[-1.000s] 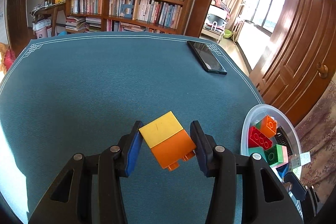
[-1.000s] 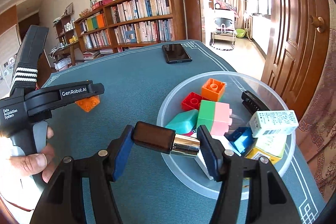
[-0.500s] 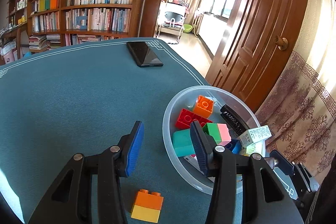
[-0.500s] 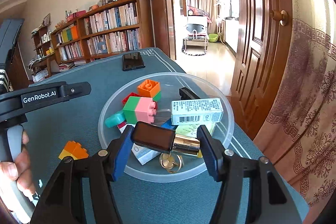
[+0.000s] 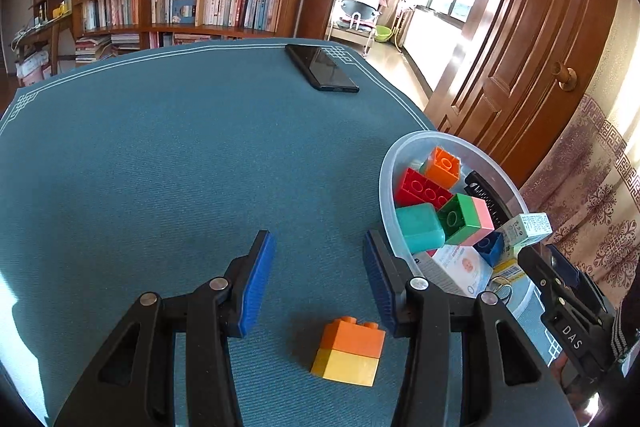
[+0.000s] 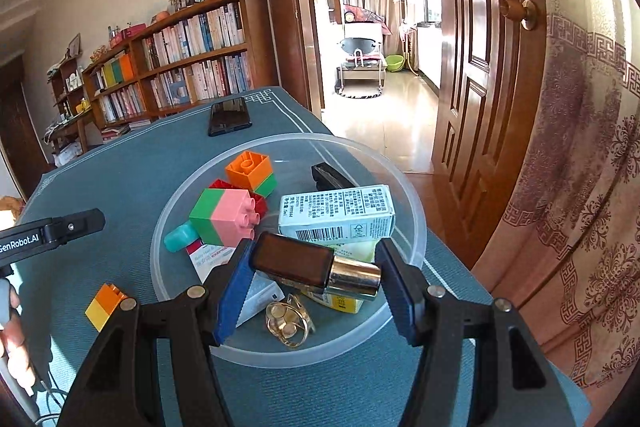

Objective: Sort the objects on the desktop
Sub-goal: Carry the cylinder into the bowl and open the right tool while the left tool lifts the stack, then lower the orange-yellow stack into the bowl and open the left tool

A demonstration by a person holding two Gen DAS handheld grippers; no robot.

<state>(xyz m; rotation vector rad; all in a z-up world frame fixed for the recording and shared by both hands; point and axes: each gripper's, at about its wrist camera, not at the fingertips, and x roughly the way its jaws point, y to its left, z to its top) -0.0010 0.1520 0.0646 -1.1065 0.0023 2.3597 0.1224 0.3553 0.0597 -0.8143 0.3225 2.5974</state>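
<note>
The left gripper [image 5: 316, 267] is open and empty above the table [image 5: 160, 167]; the orange-yellow block [image 5: 349, 357] lies at its 6 o'clock. The right gripper [image 6: 314, 285] clamps a brown-and-gold bottle [image 6: 316, 265] over the bowl [image 6: 404, 187].

The left tool [image 6: 52, 233] has "GenRobot.AI" printed on its arm, and the right tool [image 5: 568, 311] shows "DAS". The white carton's [image 6: 336, 213] small print is unreadable.

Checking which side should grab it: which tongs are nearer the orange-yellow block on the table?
Left. The left tongs hang open right over the block; the right tongs, gripping a brown bottle, are over the bowl.
</note>
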